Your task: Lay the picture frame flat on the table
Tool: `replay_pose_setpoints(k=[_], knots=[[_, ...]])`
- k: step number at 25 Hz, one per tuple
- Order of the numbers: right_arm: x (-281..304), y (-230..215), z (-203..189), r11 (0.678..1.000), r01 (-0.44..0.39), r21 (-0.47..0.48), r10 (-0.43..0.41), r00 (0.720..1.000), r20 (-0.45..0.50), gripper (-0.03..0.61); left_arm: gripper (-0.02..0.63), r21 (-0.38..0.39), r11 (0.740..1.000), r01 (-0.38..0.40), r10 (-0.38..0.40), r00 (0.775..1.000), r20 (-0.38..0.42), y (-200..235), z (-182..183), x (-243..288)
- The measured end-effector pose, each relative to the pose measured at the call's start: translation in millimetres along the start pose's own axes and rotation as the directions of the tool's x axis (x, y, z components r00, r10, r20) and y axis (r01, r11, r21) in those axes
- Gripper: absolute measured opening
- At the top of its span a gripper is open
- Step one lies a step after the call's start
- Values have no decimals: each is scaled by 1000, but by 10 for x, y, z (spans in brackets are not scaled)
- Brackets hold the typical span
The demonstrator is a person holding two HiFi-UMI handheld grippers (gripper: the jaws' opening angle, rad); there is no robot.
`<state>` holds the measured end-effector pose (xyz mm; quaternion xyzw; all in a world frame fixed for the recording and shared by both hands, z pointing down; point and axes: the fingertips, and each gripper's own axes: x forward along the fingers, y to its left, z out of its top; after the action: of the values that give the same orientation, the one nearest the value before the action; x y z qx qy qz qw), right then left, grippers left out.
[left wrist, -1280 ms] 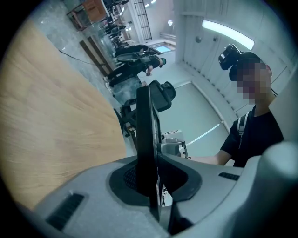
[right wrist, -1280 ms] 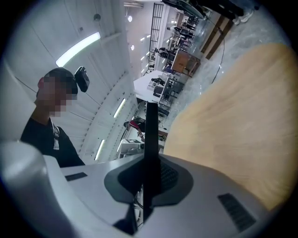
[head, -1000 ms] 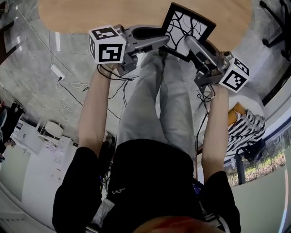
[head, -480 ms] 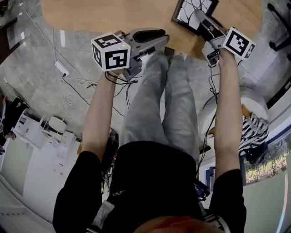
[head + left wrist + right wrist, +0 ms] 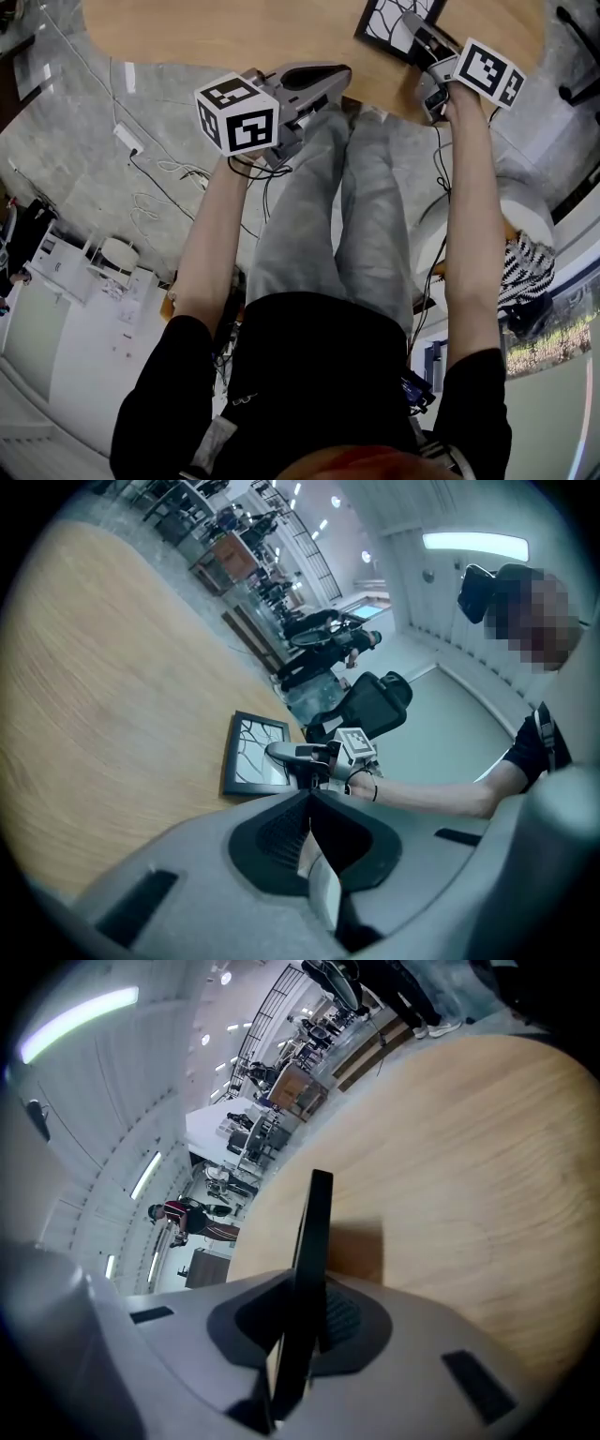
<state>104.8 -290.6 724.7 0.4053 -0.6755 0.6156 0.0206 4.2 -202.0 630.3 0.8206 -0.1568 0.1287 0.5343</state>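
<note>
The picture frame [image 5: 389,23] is black with a white picture of dark branching lines. It hangs low over the near right part of the wooden table [image 5: 234,33], its face up in the left gripper view [image 5: 253,752]. My right gripper [image 5: 412,26] is shut on its near edge. In the right gripper view the frame [image 5: 314,1232] stands edge-on between the pads and casts a shadow on the wood. I cannot tell whether it touches the table. My left gripper [image 5: 336,77] is shut on nothing at the table's near edge, well left of the frame; its pads meet [image 5: 309,803].
The person's legs in grey trousers [image 5: 328,206] reach under the table edge. Cables [image 5: 141,159] lie on the floor at the left. A white round stool [image 5: 525,211] is at the right. A black office chair [image 5: 375,700] stands beyond the table.
The right gripper has carried the frame away from the body, from above the knees to over the table. The left gripper stayed at the table edge, now apart from the frame.
</note>
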Motion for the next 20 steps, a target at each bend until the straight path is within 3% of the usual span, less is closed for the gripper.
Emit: replay_pose_setpoints(k=[6, 10, 15, 18, 20], knots=[[-20, -103, 40, 979, 168, -112, -169, 986, 3, 92, 9, 5, 1000, -7, 7, 1000, -12, -22, -11, 41], [-59, -224, 71, 924, 329, -194, -330, 944, 25, 161, 9, 5, 1000, -3, 3, 1000, -13, -32, -29, 59], [-111, -340, 74, 852, 463, -244, -464, 884, 55, 199, 9, 2, 1000, 1, -1, 1000, -2, -58, -29, 53], [-192, -358, 76, 820, 504, -271, -502, 861, 83, 204, 9, 12, 1000, -20, 19, 1000, 21, -77, -7, 34], [-299, -294, 81, 825, 499, -266, -488, 866, 111, 202, 9, 31, 998, -49, 47, 998, 48, -100, 36, 16]])
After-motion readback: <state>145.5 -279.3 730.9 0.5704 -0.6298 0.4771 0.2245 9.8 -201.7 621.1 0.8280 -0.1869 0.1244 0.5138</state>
